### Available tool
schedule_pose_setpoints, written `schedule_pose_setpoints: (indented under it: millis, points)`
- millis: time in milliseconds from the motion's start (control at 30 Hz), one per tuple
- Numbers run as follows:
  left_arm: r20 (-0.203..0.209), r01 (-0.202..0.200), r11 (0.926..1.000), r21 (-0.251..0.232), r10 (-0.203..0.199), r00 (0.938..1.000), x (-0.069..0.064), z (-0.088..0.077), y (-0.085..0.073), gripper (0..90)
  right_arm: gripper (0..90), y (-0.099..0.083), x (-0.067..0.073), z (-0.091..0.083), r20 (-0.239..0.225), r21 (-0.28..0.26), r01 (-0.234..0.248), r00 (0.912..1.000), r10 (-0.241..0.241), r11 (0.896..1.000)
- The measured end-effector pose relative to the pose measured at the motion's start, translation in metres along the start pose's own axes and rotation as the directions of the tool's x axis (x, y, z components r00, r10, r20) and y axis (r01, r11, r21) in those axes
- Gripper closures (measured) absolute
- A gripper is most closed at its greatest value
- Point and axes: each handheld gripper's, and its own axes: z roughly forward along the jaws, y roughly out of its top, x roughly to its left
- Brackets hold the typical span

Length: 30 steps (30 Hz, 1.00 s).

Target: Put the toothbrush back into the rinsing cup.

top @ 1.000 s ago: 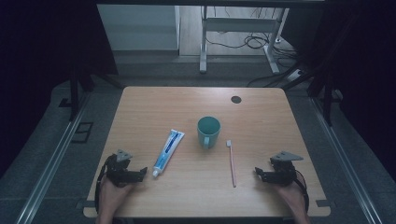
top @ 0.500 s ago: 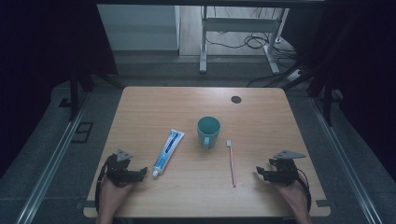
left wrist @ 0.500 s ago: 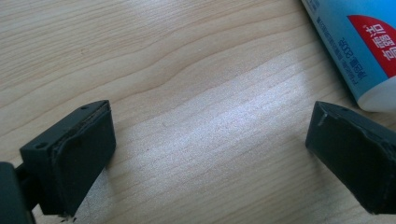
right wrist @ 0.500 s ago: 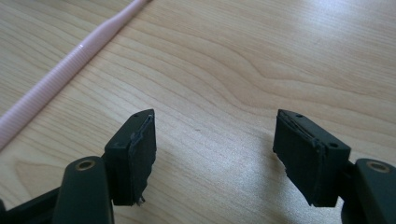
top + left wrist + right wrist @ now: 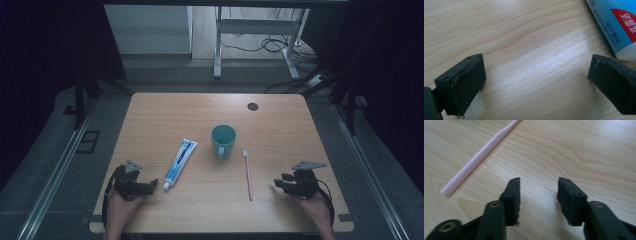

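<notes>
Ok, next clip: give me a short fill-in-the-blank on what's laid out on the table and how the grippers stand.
1. The teal mug stands between the toothpaste tube and the pink ____.
2. The left gripper has its jaws ____, with bare wood between them.
3. The object lying nearest the right gripper is the ____.
4. The tube's white cap points toward the ____ gripper.

Missing words: toothbrush; open; toothbrush; left
</notes>
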Motion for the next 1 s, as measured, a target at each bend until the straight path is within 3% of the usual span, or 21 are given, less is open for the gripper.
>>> schedule_pose_setpoints:
  millis: [333, 500, 833, 1000]
  points:
    - [-0.001, 0.001, 1.0000, 0.000, -0.001, 1.0000, 0.000, 0.000, 0.000, 1.7, 81.1, 0.008, 0.007, 0.003, -0.049, 0.027, 0.052, 0.9975, -0.051, 0.998]
    - [-0.001, 0.001, 1.0000, 0.000, -0.001, 1.0000, 0.000, 0.000, 0.000, 1.7, 88.5, 0.014, 0.013, 0.007, -0.072, 0.035, 0.074, 0.9949, -0.072, 0.997]
    - [-0.001, 0.002, 1.0000, 0.000, -0.002, 1.0000, 0.000, 0.000, 0.000, 1.7, 89.2, 0.028, 0.027, 0.017, -0.117, 0.034, 0.102, 0.9883, -0.097, 0.994]
    - [-0.001, 0.002, 1.0000, 0.000, -0.002, 1.0000, 0.000, 0.000, 0.000, 1.7, 89.2, 0.037, 0.038, 0.025, -0.164, 0.028, 0.114, 0.9805, -0.108, 0.993]
